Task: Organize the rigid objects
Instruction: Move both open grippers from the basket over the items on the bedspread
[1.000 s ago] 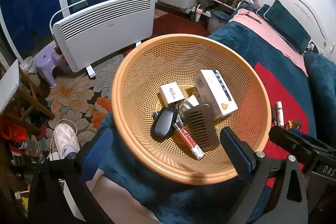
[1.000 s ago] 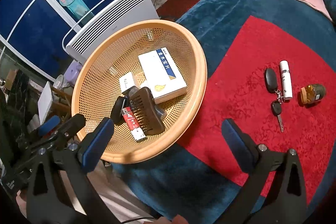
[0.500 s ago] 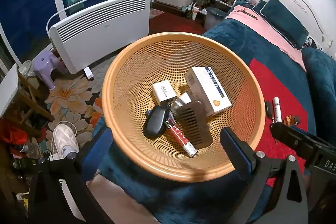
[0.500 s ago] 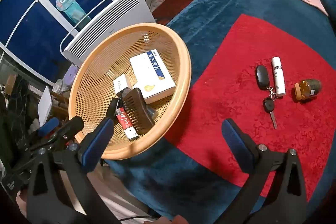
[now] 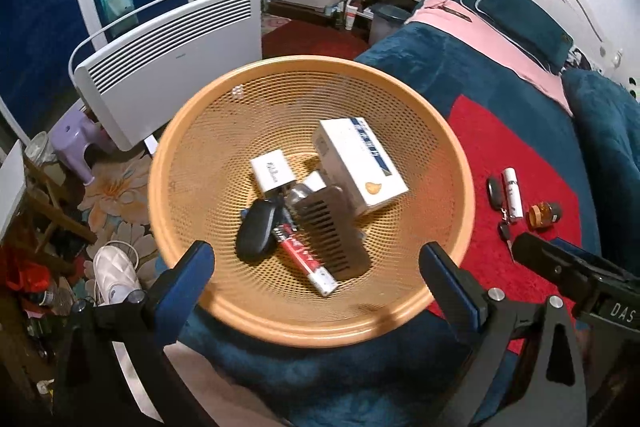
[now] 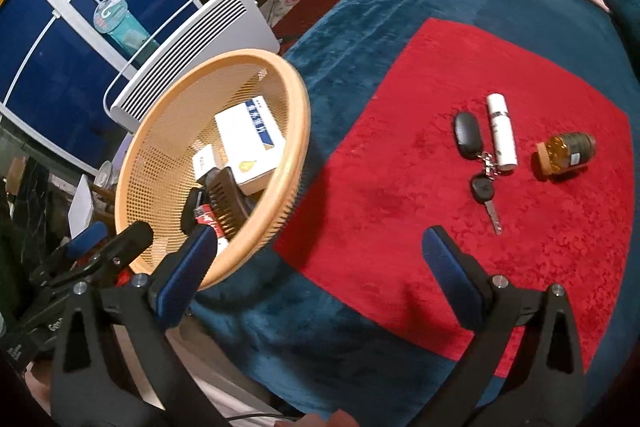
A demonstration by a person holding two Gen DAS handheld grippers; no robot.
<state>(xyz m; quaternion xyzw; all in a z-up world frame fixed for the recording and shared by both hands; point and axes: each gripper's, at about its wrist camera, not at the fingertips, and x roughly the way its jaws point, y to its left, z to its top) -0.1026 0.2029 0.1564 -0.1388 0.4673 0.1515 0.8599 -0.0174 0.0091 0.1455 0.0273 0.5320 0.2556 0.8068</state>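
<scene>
A key (image 6: 486, 191) with its black fob (image 6: 467, 135), a white tube (image 6: 501, 131) and an amber jar (image 6: 565, 151) are laid close together on the red cloth (image 6: 400, 187). Beside it, the basket (image 5: 192, 147) is seen holding a box (image 5: 358, 163) and a comb (image 5: 332, 227). The left gripper (image 5: 316, 281) and the right gripper (image 6: 316, 269) are both spread wide, and nothing is held.

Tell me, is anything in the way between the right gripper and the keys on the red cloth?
Nothing visible is. The right gripper is open above bare red cloth, and the keys lie ahead of it. The white tube lies right beside them.
</scene>
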